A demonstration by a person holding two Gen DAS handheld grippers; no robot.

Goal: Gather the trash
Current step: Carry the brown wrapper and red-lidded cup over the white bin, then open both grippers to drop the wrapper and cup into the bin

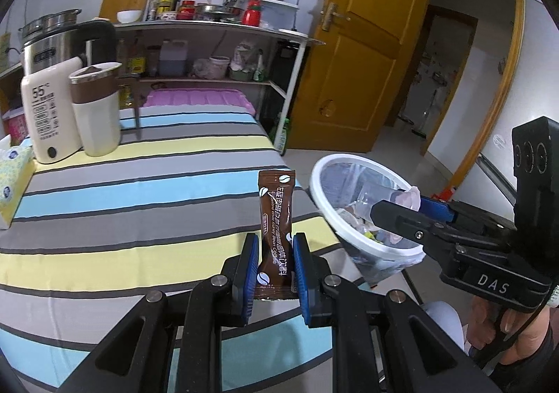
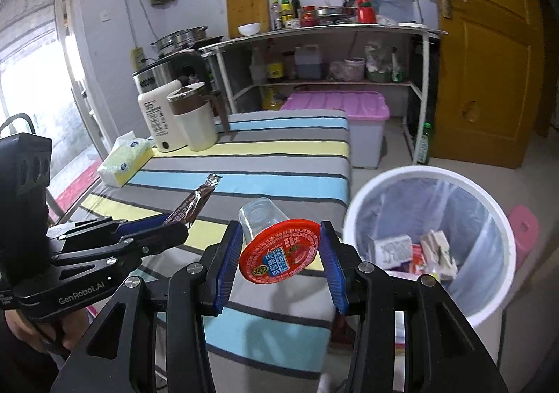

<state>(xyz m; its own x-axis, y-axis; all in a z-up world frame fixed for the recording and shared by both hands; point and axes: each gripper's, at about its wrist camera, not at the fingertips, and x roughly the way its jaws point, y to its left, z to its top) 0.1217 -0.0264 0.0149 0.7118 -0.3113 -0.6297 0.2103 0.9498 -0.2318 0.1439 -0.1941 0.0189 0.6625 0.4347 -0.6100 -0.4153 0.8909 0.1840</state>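
Note:
A brown coffee sachet (image 1: 276,211) stands upright between the blue pads of my left gripper (image 1: 276,242), which is shut on its lower part. It hangs over the striped table near the right edge. In the right wrist view the left gripper (image 2: 178,223) holds the same sachet (image 2: 199,199) slanting up. My right gripper (image 2: 281,232) is shut on a clear plastic cup with a red foil lid (image 2: 279,255), the lid facing the camera. A white trash bin (image 2: 419,172) with a clear liner stands just right of the table and holds several scraps. Seen from the left wrist, the right gripper (image 1: 401,207) reaches over the bin (image 1: 319,190).
On the striped tablecloth (image 2: 279,144), a tissue box (image 2: 122,162), white kettle (image 2: 157,123) and brown-banded mug (image 2: 195,123) sit at the far left. Behind are a metal shelf (image 2: 321,31), a pink-lidded box (image 2: 335,106), a green bottle (image 2: 423,144) and a wooden door (image 2: 489,61).

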